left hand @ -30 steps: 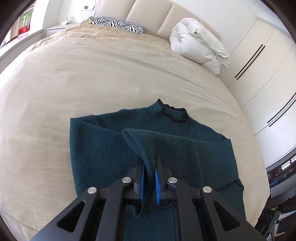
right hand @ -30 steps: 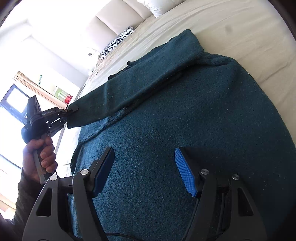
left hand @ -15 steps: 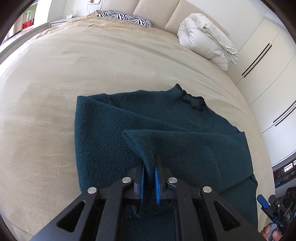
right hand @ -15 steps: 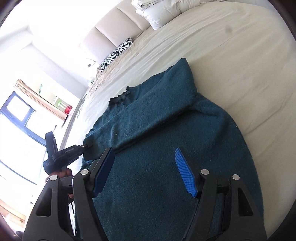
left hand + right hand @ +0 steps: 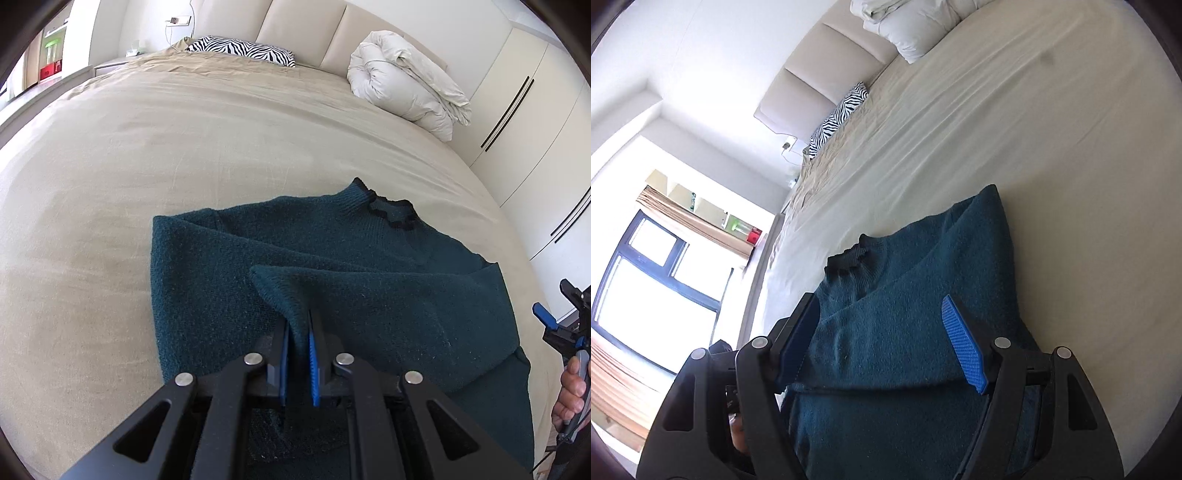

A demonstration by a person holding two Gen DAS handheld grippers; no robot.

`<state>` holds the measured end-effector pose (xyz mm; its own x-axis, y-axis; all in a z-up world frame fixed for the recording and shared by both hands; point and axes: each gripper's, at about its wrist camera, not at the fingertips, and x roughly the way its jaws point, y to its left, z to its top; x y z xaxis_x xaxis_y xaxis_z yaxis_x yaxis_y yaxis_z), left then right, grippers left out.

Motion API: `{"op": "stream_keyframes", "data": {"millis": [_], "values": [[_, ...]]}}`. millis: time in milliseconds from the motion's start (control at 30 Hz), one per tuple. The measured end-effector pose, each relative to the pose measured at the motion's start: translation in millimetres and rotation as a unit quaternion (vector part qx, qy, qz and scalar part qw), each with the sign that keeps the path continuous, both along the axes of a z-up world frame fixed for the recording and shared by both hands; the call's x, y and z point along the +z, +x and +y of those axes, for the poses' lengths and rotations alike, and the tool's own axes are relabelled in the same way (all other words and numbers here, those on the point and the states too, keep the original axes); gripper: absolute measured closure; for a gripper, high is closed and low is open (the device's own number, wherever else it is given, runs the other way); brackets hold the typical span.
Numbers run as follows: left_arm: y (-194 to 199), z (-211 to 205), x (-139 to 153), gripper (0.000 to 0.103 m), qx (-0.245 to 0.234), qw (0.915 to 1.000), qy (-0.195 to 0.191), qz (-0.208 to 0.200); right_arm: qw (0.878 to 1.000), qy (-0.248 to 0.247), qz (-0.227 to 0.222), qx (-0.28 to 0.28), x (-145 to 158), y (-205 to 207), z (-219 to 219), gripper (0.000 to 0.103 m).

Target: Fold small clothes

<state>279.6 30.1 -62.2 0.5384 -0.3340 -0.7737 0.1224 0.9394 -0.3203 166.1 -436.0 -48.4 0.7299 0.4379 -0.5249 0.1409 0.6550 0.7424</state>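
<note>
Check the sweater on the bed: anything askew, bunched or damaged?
No damage visible. The teal sweater lies mid-fold on the bed; one sleeve, pinched in the left gripper, lies across its body. The right gripper is open.

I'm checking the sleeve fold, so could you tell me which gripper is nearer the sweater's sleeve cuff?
Left. The left gripper is shut on the sleeve cuff over the sweater; the right gripper hangs open, apart from it.

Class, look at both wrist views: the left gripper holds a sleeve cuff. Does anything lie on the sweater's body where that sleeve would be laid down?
Nothing visible does. The left gripper is shut on the sleeve cuff, and the sweater body beneath shows only its own knit. The right gripper is open, pinching nothing.
</note>
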Motion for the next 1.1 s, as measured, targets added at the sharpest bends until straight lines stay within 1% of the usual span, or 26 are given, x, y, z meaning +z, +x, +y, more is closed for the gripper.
{"op": "stream_keyframes", "data": {"millis": [67, 133, 200, 233, 333, 467, 500, 567, 667, 767, 833, 900, 933, 967, 1033, 1067, 1100], "values": [[3.8, 2.4, -8.8, 0.088, 0.004, 1.0000, -0.001, 0.005, 1.000, 0.019, 0.021, 0.001, -14.0, 18.1, -6.1, 0.035], [4.0, 7.1, -16.0, 0.087, 0.010, 0.9998, -0.015, -0.004, 0.998, 0.045, 0.036, 0.009, -32.8, 36.5, -11.7, 0.035], [2.1, 10.2, -20.3, 0.086, 0.013, 0.9994, -0.026, -0.019, 0.997, 0.053, 0.062, 0.000, -53.3, 52.3, -18.4, 0.035], [1.2, 10.2, -22.5, 0.086, 0.013, 0.9993, -0.025, -0.025, 0.996, 0.058, 0.068, -0.005, -62.1, 59.8, -23.0, 0.035], [2.0, 9.1, -24.4, 0.085, 0.013, 0.9992, -0.023, -0.031, 0.994, 0.092, 0.059, -0.022, -76.9, 81.3, -40.9, 0.036], [7.9, 14.3, -28.1, 0.085, 0.015, 0.9986, -0.044, -0.025, 0.987, 0.145, 0.058, -0.041, -86.2, 97.1, -56.9, 0.035], [8.3, 14.9, -28.4, 0.085, 0.015, 0.9985, -0.046, -0.025, 0.987, 0.145, 0.055, -0.037, -85.1, 95.7, -55.8, 0.035], [6.9, 14.1, -28.5, 0.085, 0.015, 0.9985, -0.046, -0.028, 0.990, 0.129, 0.054, -0.012, -83.3, 89.3, -45.1, 0.035], [6.1, 14.0, -28.4, 0.085, 0.015, 0.9984, -0.046, -0.029, 0.991, 0.125, 0.047, 0.029, -82.0, 56.7, -28.2, 0.035], [5.1, 13.5, -27.7, 0.085, 0.015, 0.9984, -0.046, -0.031, 0.990, 0.125, 0.036, 0.056, -84.9, 16.5, -14.8, 0.035], [3.3, 15.3, -24.8, 0.085, 0.013, 0.9982, -0.052, -0.028, 0.990, 0.129, 0.038, 0.047, -85.0, -13.0, -14.1, 0.035], [-1.0, 19.3, -17.2, 0.080, 0.012, 0.9986, -0.049, -0.015, 0.989, 0.139, 0.032, 0.028, -78.5, -44.6, -17.1, 0.035], [-7.1, 22.3, -10.7, 0.070, 0.018, 0.9989, -0.043, -0.009, 0.989, 0.142, 0.028, 0.019, -72.5, -61.7, -19.2, 0.034], [-16.4, 26.5, -3.0, 0.054, 0.026, 0.9987, -0.043, -0.009, 0.989, 0.146, 0.018, 0.012, -64.6, -80.0, -20.9, 0.034], [-43.1, 37.6, 14.1, 0.038, 0.034, 0.9977, -0.052, -0.027, 0.990, 0.139, -0.005, 0.004, -47.1, -115.4, -24.8, 0.034], [-59.3, 43.4, 21.5, 0.034, 0.037, 0.9973, -0.053, -0.035, 0.991, 0.133, -0.012, -0.001, -40.1, -133.4, -26.0, 0.034], [-75.5, 48.4, 27.2, 0.034, 0.039, 0.9973, -0.049, -0.037, 0.992, 0.128, -0.016, -0.006, -35.1, -150.5, -24.9, 0.034]]}}
